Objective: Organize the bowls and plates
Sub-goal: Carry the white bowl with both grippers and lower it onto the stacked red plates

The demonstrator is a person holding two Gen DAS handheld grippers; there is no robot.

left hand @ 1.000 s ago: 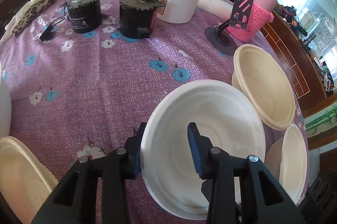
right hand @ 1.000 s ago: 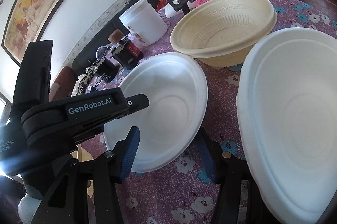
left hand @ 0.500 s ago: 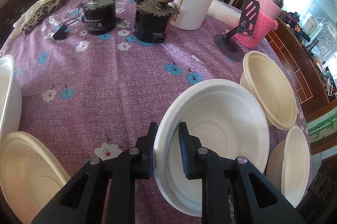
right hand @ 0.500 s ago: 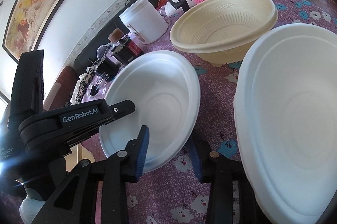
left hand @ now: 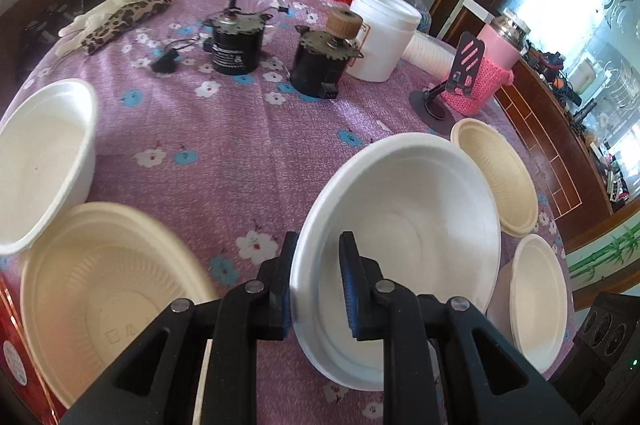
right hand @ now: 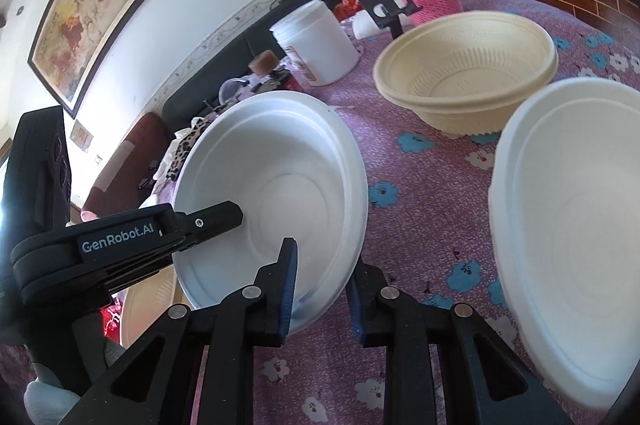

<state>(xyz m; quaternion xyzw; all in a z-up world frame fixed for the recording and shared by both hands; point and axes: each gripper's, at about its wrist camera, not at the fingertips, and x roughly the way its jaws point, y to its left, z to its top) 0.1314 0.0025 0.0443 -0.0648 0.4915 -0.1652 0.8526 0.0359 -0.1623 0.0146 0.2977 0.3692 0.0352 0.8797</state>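
A shallow white foam bowl [left hand: 404,237] is tilted above the purple flowered surface [left hand: 224,145], its near rim clamped by the left tongs [left hand: 316,289]. The right tongs [right hand: 322,289] are closing on the same bowl's rim, which sits between them. A ribbed cream plastic bowl [right hand: 468,73] sits at two o'clock, another white foam bowl [right hand: 572,237] at three.

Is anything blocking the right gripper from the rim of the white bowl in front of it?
Nothing visible does. The rim of the white bowl sits between the jaws of the right gripper, which are closing on it. The left gripper is clamped on the far side of the rim, clear of the right one.
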